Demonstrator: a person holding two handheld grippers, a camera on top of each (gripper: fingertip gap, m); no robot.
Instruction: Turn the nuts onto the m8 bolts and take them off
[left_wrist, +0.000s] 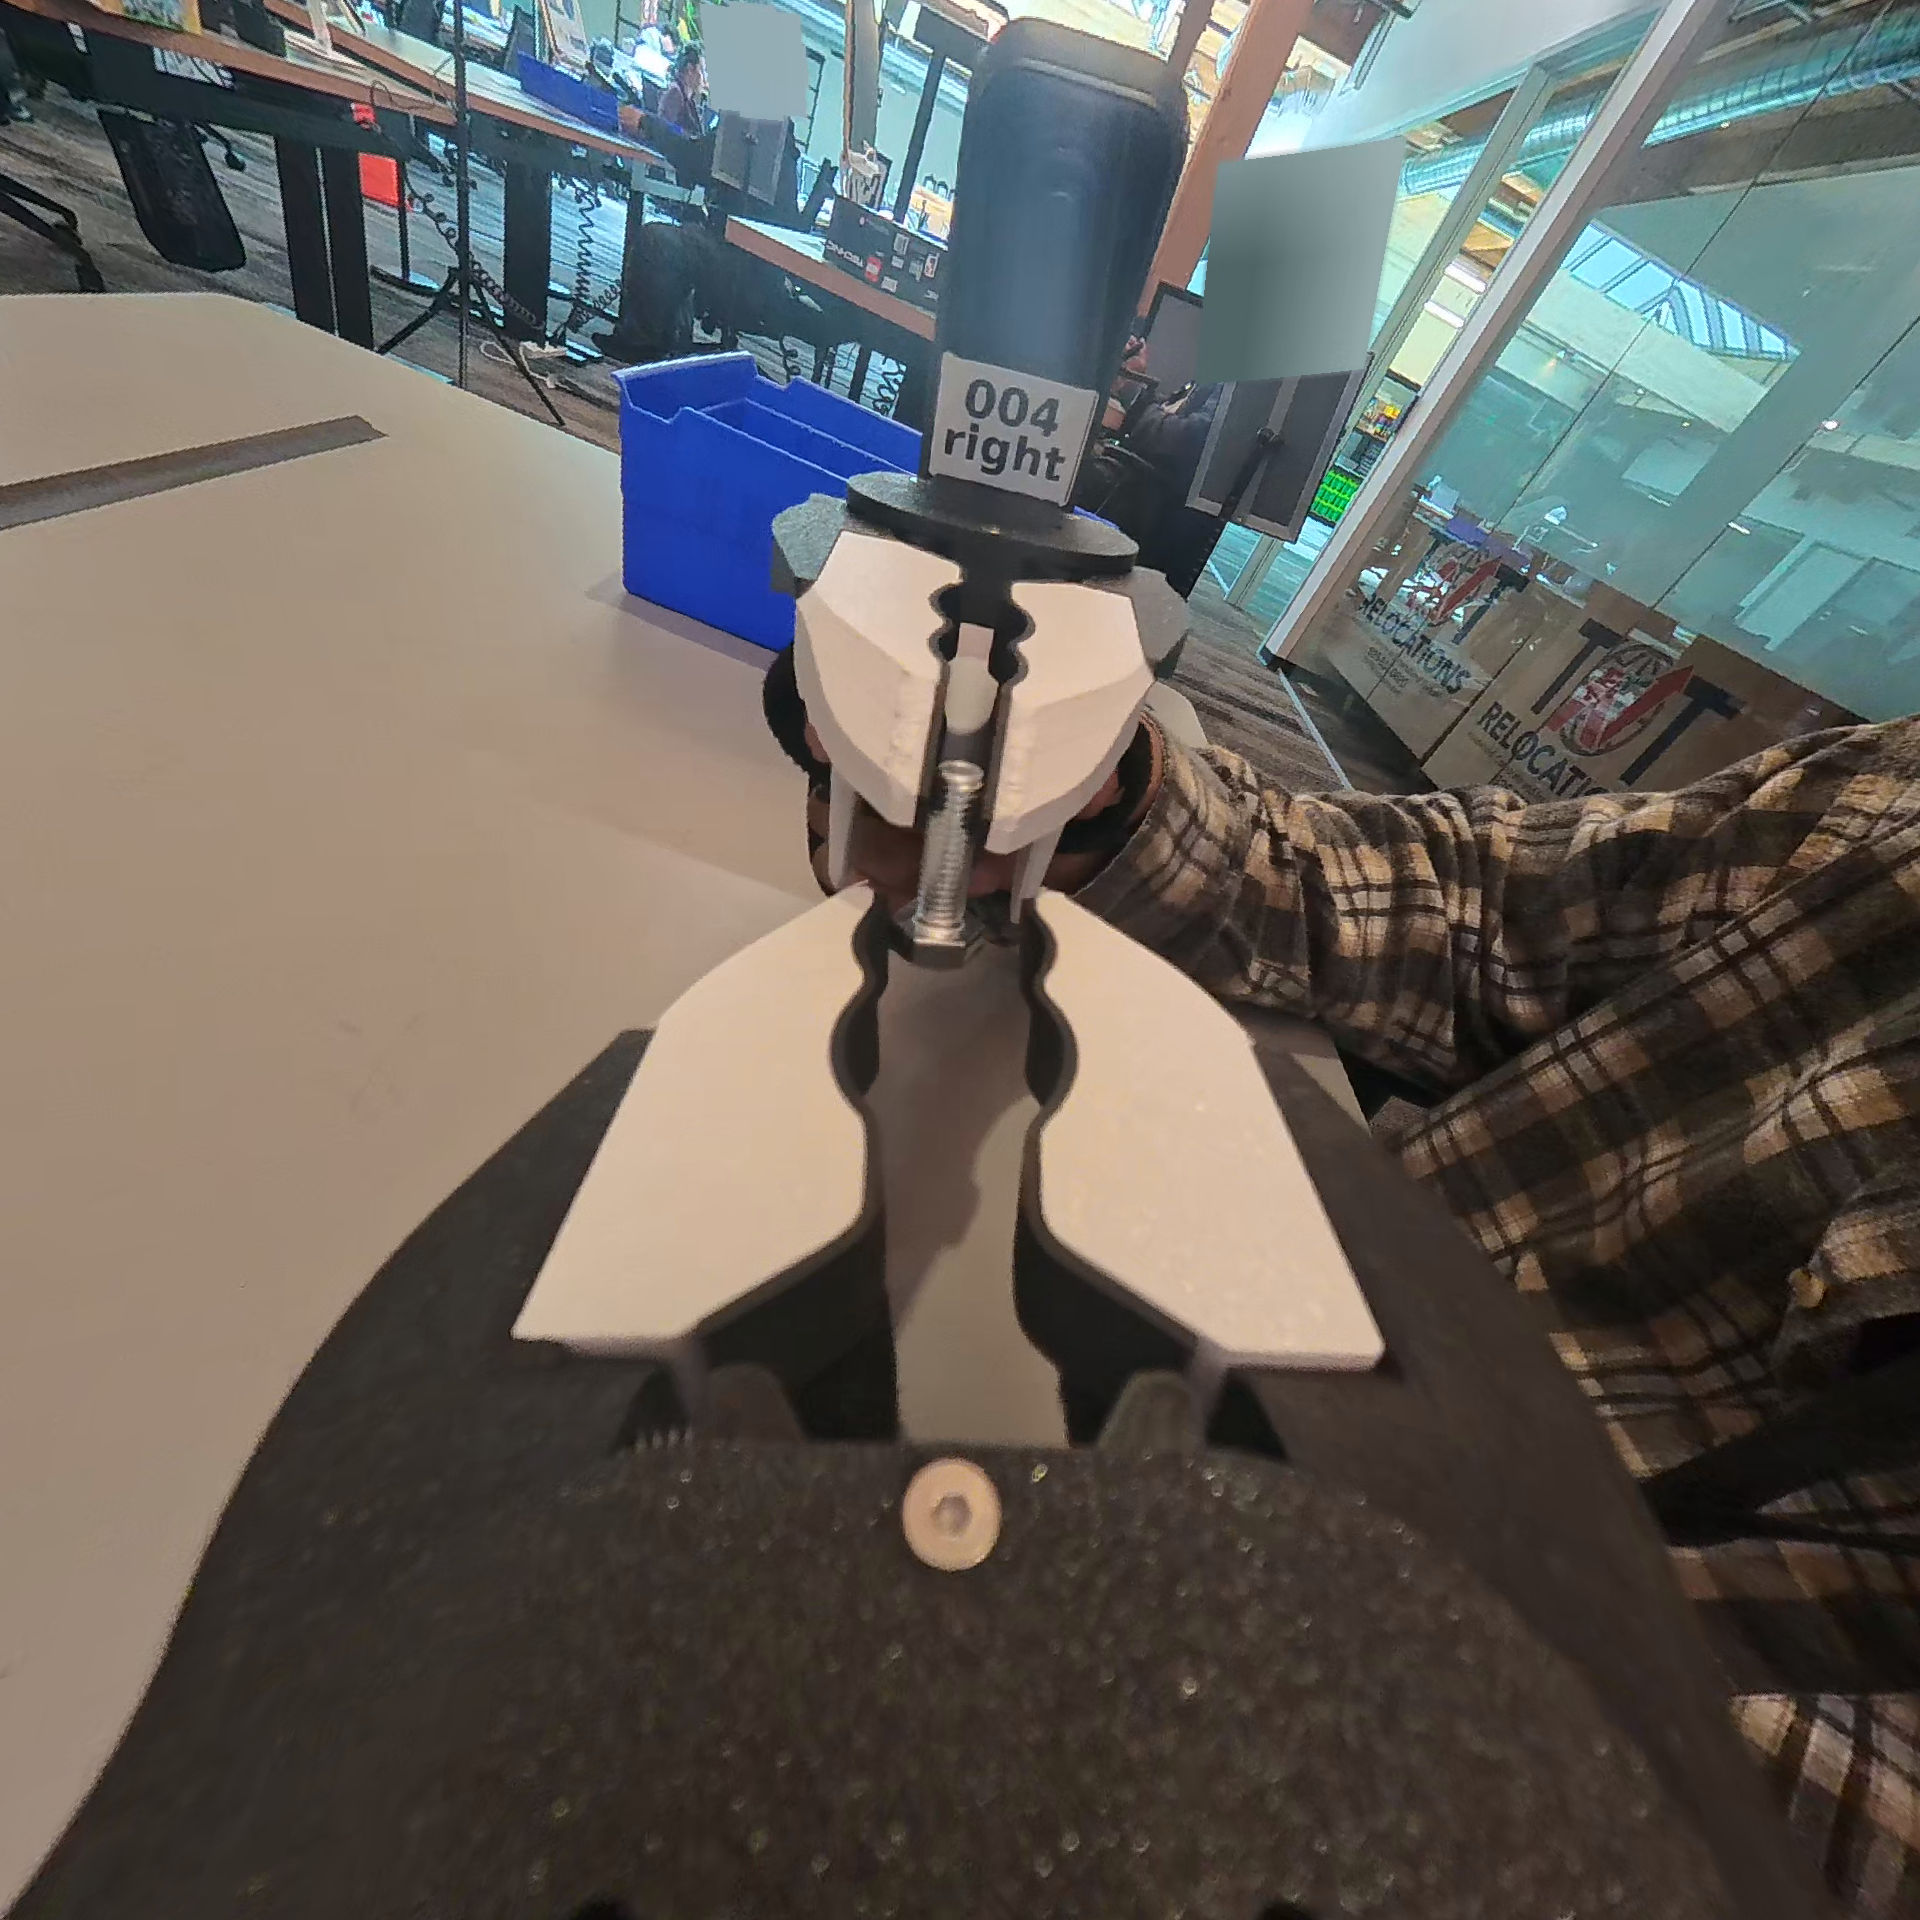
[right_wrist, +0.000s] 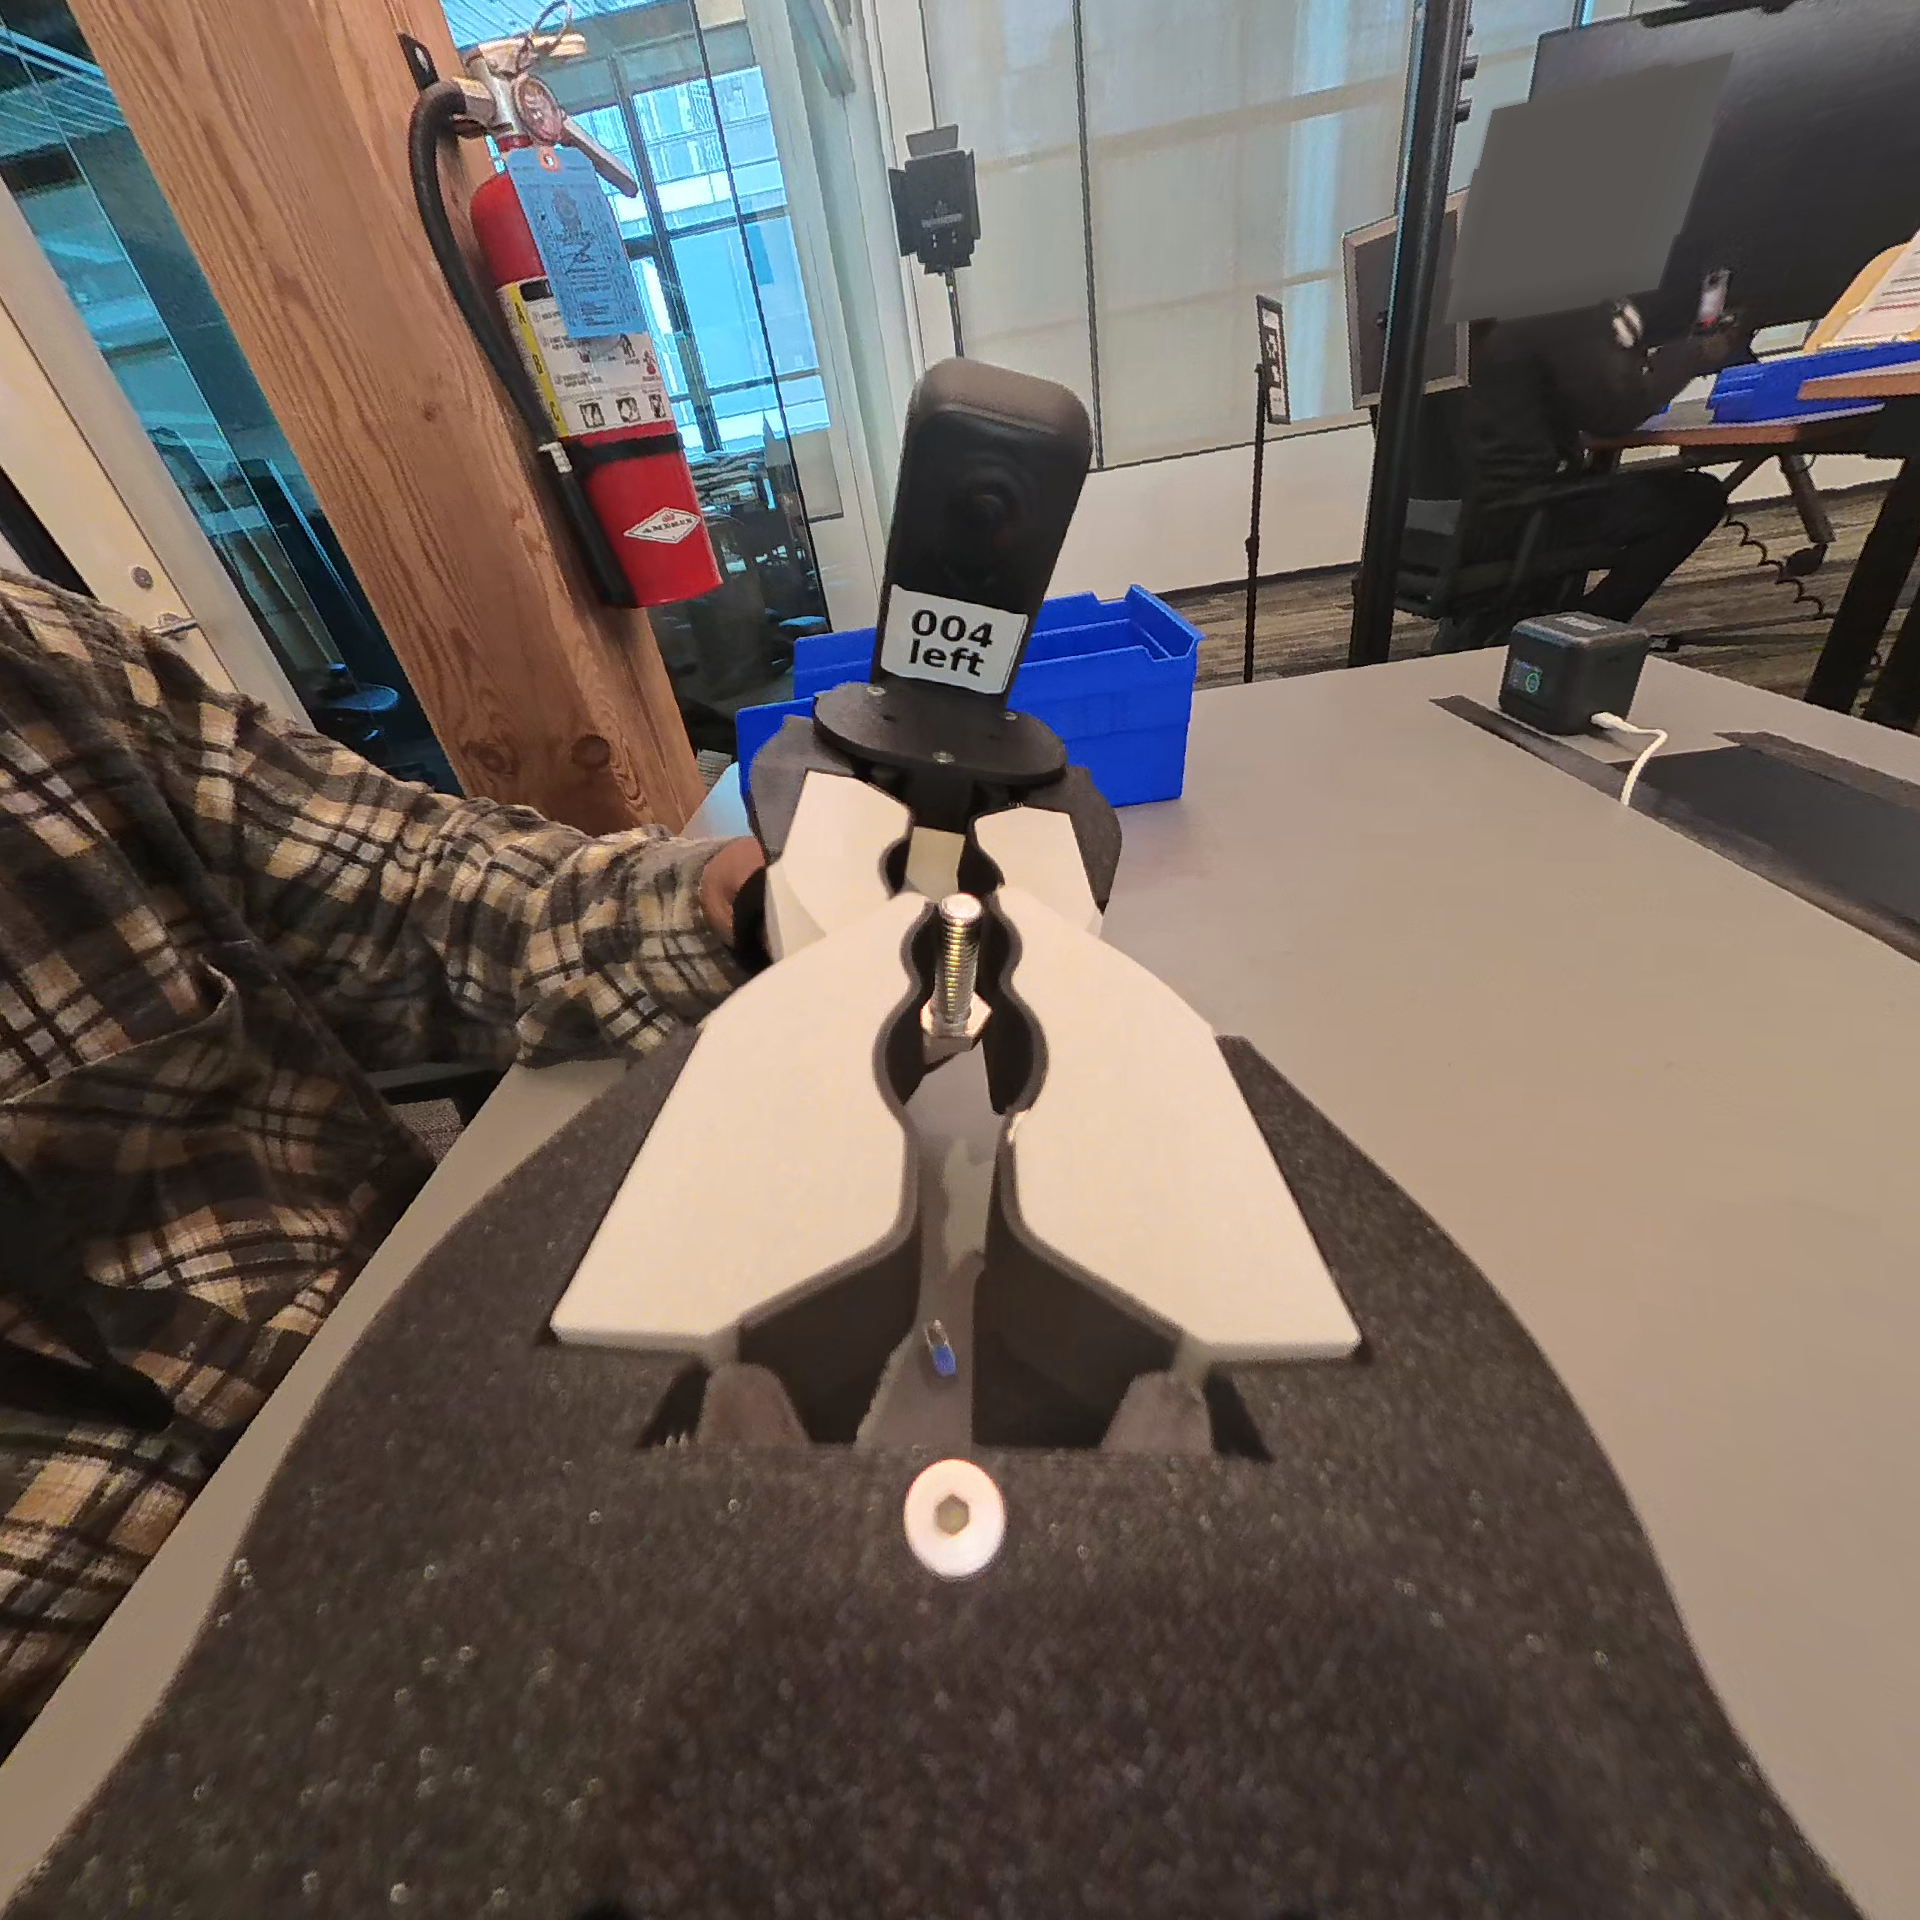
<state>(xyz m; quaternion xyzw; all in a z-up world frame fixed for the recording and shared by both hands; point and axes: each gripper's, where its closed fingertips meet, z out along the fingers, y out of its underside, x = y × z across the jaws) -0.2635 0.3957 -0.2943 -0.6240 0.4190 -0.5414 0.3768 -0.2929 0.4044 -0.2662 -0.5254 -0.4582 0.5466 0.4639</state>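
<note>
Grey table (left_wrist: 312, 727) in an open office, w/ glass walls and desks behind; all places below are given rel. to the bolt.

One silver M8 bolt (left_wrist: 940, 842) is held in the air above the table edge, between the two grippers that face each other. It stands approx. upright: hex end (left_wrist: 935, 940) down, threaded tip up. I cannot tell if this hex end is the bolt head or a nut.

Right gripper (right_wrist: 961, 935): its white fingers are clenched on the bolt, w/ the shaft sitting in a scalloped notch of the pads and the hex end just under it.

Left gripper (left_wrist: 951, 925): the fingers (left_wrist: 748, 1122) reach the bolt from the opposite side and stand part way apart, one on each side of the hex end. If they really pinch it, I cannot tell.

Behind the bolt, farther on the table, is a blue plastic bin (left_wrist: 727, 499). A plaid sleeve (left_wrist: 1455, 935) comes to the bolt from the person's side, behind each gripper.

In the right wrist view a red fire extinguisher (right_wrist: 592, 416) hangs on a wooden post, up and left of the bolt, and a small black device w/ a white cable (right_wrist: 1574, 675) sits on the table far right of the bolt.
</note>
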